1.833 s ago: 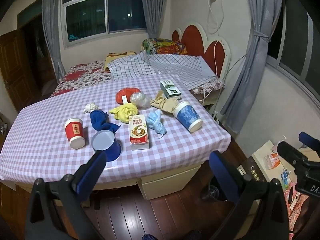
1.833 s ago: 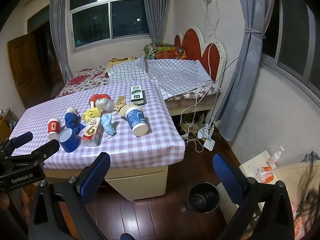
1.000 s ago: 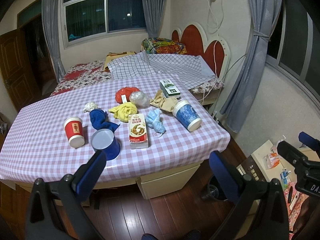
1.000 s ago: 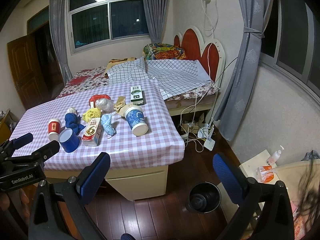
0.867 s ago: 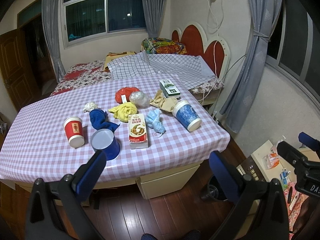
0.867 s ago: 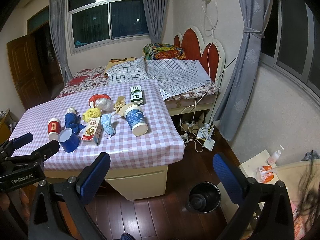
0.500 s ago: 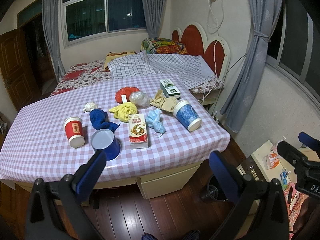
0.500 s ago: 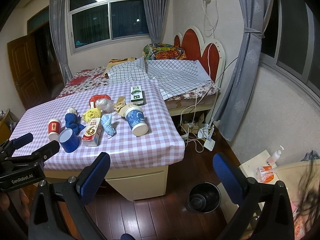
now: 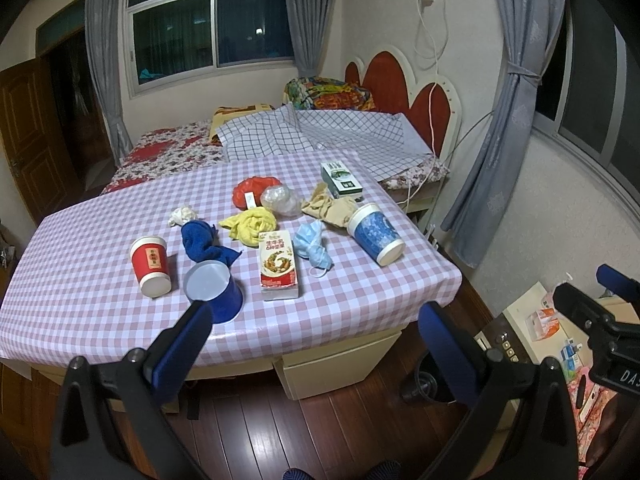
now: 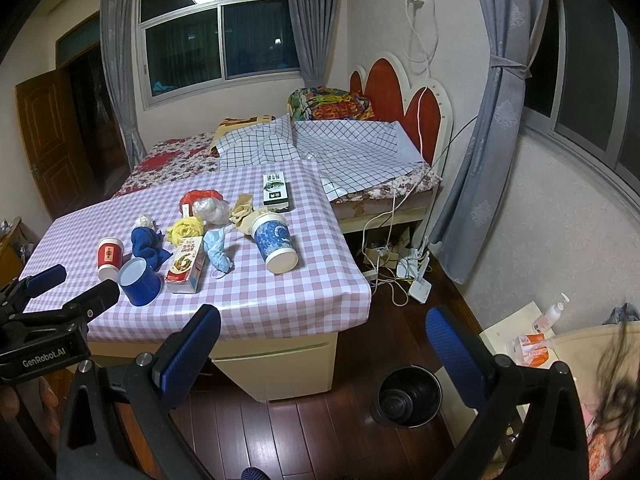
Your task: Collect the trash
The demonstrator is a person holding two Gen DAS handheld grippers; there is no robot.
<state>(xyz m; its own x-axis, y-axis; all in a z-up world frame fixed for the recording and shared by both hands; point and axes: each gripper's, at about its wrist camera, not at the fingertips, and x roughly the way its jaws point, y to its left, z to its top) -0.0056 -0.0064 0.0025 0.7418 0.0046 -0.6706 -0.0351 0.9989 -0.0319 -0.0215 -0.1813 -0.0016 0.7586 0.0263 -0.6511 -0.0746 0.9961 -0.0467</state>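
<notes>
I hold both tongs spread wide and empty, the left tongs (image 9: 314,334) and the right tongs (image 10: 322,340) hanging back from the near edge of the worktop (image 9: 80,264), above the wooden floor (image 10: 280,432), because nothing is picked yet and I want the whole spread in view. Just ahead of my left tongs the tipped blue cup (image 9: 214,290) lies with its mouth toward me, close to the near edge, so it looks like the easiest first grab; the red cup (image 9: 150,264) stands upside down a little to its left, and the milk carton (image 9: 279,262) lies flat to its right. Beyond these sit the blue cloth (image 9: 200,240), the yellow rag (image 9: 252,224), the face mask (image 9: 314,246) and the patterned cup (image 10: 274,242) on its side toward the right edge. The bin (image 10: 408,396) stands on the floor below and to the right of my right tongs, clear of the worktop's corner, so I judge a carry from worktop to bin has open room; the cables by the bed (image 10: 360,148) lie farther off.
</notes>
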